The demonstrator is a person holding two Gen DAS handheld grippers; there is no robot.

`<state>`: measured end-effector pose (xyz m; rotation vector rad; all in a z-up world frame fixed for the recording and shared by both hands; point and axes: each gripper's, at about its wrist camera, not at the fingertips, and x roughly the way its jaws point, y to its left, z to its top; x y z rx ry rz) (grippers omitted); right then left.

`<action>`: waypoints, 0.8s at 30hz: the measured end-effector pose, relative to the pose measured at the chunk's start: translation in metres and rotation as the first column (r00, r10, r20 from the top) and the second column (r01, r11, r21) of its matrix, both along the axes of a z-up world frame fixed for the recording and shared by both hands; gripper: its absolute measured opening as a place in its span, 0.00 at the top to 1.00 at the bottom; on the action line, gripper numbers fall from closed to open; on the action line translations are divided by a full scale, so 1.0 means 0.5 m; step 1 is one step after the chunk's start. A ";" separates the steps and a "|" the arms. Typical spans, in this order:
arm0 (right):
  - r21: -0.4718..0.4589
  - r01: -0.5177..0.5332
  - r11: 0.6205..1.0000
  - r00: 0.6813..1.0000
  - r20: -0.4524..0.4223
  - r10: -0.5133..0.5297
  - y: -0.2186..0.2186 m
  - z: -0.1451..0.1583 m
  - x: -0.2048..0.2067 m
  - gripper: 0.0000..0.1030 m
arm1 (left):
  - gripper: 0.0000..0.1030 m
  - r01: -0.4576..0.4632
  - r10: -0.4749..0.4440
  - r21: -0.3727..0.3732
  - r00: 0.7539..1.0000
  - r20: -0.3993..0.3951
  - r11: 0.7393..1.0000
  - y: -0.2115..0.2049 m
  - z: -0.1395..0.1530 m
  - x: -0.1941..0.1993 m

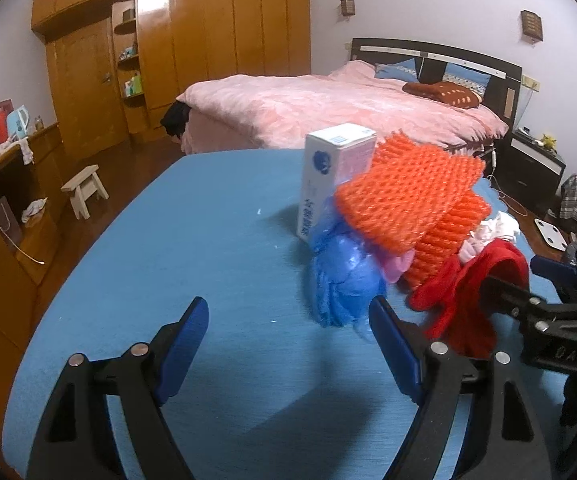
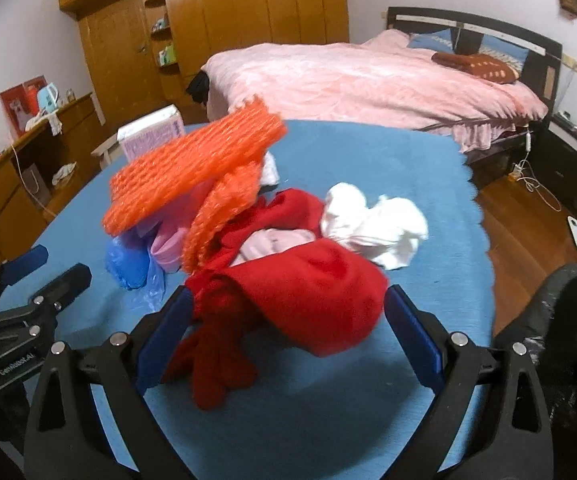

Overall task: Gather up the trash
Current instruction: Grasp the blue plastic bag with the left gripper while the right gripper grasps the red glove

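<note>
Plain blue cloth counter point(image 2: 428, 184). Orange foam mesh netting point(image 2: 192, 160), ribbed lattice. Crumpled red fabric point(image 2: 308, 280). Crumpled blue plastic bag point(image 1: 340, 284). White rag point(image 2: 372, 224). White-pink carton box point(image 1: 328, 176), blue print. Far pink quilted bed point(image 1: 320, 108). Black tools, blue pads point(image 2: 412, 336).

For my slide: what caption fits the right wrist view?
Open right tool straddles a red bag amid trash on the blue tablecloth.

Blue table point(image 1: 148, 240) bears trash pile point(image 1: 408, 208).

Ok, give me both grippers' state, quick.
Left gripper: open, holding nothing.
Right gripper: open, red plastic bag between its fingers, not gripped.
</note>
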<state>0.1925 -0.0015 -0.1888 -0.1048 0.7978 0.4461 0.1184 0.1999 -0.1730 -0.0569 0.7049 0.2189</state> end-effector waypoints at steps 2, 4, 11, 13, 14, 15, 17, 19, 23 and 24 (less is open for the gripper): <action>-0.005 -0.003 1.000 1.000 -0.018 0.003 0.006 -0.008 0.003 0.09 | 0.21 -0.006 0.006 -0.006 1.000 -0.002 1.000 0.005 -0.002 0.001; -0.015 -0.006 1.000 0.999 -0.033 0.006 0.012 -0.016 0.005 0.09 | 0.21 -0.011 0.011 -0.012 1.000 -0.004 1.000 0.009 -0.006 -0.001; -0.051 -0.020 0.999 0.996 -0.083 0.016 0.027 -0.035 0.012 0.42 | 0.21 -0.012 0.011 -0.025 1.000 -0.020 1.000 0.018 -0.016 0.001; -0.041 -0.040 0.998 0.995 -0.096 0.036 0.029 -0.037 0.006 0.55 | 0.21 -0.013 0.013 -0.028 1.000 -0.021 1.000 0.019 -0.017 0.000; -0.036 -0.048 0.998 0.994 -0.096 0.044 0.029 -0.037 0.000 0.62 | 0.21 -0.014 0.013 -0.029 1.000 -0.022 0.999 0.021 -0.018 0.000; -0.032 -0.052 0.998 0.994 -0.095 0.048 0.029 -0.036 -0.003 0.65 | 0.21 -0.014 0.013 -0.030 1.000 -0.022 0.999 0.024 -0.020 -0.001; -0.011 -0.069 0.998 0.993 -0.101 0.068 0.028 -0.036 -0.010 0.82 | 0.21 -0.012 0.012 -0.027 1.000 -0.023 1.000 0.022 -0.020 -0.001; 0.005 -0.066 0.998 0.993 -0.095 0.066 0.023 -0.033 -0.022 0.86 | 0.21 -0.007 0.007 -0.024 1.000 -0.024 1.000 0.020 -0.020 -0.001; 0.037 -0.023 0.999 0.996 -0.090 0.027 -0.006 -0.025 -0.031 0.87 | 0.21 0.004 -0.004 -0.024 1.000 -0.022 1.000 0.015 -0.019 -0.004; 0.041 -0.004 0.999 0.997 -0.083 0.007 -0.017 -0.021 -0.033 0.87 | 0.21 0.006 -0.007 -0.026 1.000 -0.022 1.000 0.013 -0.019 -0.004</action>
